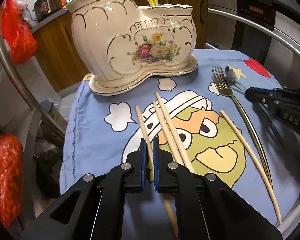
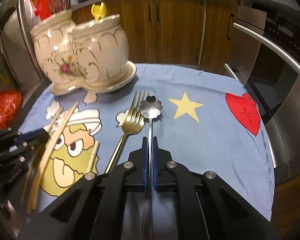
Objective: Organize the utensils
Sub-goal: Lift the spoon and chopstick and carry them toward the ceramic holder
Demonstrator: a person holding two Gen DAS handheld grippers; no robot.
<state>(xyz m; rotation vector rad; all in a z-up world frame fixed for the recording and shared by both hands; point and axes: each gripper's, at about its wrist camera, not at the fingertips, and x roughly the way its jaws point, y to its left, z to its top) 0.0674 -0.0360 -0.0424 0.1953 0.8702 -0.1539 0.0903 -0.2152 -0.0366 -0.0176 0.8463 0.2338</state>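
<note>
Utensils lie spread on the blue cartoon-print cloth [image 1: 190,64] in front of the cream ceramic holder [image 1: 130,40]: four loose chopsticks, a gold fork [image 2: 133,120] and a flower-headed spoon [image 2: 151,107]. The right gripper [image 2: 150,140] has its blue pads pinched onto the spoon's thin handle, with the flower bowl sticking out ahead, just beside the fork's tines. The left gripper [image 1: 149,142] has its fingers narrowed around the leftmost chopstick [image 1: 143,128], which runs between the pads; whether they actually press on it I cannot tell. To do this step well, I would judge, each tool should be lifted straight up before it swings toward the holder, so the spoon does not drag the neighbouring fork and the chopstick does not knock the pair lying just right of it. Tipping each piece handle-down over an opening before letting go looks wise, since the rims are tall and scalloped. The left wrist view alone shows the holder's broad floral face, its taller left compartment and all four chopsticks clearly. The right wrist view alone shows the spoon's flower shape, which appears in the other view only as a grey blur, plus the yellow star [image 2: 185,108] and red heart [image 2: 243,113] on the cloth. A yellow item [image 2: 98,10] already stands in the holder's lower compartment.
</note>
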